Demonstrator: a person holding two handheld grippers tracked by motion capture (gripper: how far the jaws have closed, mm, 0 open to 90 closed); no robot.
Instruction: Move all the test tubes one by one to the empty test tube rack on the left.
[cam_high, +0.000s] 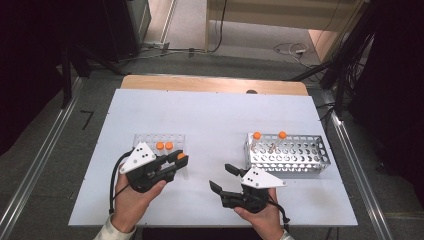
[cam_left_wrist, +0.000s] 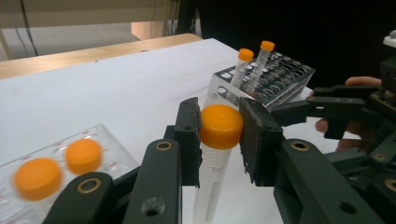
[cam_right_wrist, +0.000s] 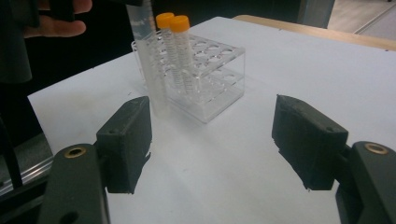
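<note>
My left gripper (cam_high: 181, 160) is shut on the cap of an orange-capped clear tube (cam_high: 181, 156), held upright just in front of a clear plastic rack (cam_high: 145, 140). In the left gripper view both pads press the orange cap (cam_left_wrist: 221, 126). Two more orange-capped tubes (cam_high: 164, 145) stand in that clear rack. My right gripper (cam_high: 222, 177) stands open above the bare white tabletop, nothing between its jaws. In the right gripper view the held tube (cam_right_wrist: 144, 46) hangs beside the clear rack (cam_right_wrist: 210, 88).
A perforated metal rack (cam_high: 300, 155) sits at the right with two orange-capped tubes (cam_high: 256, 135) in its back row. The white board (cam_high: 215, 115) lies on a wooden table, with floor, rails and cables beyond its edges.
</note>
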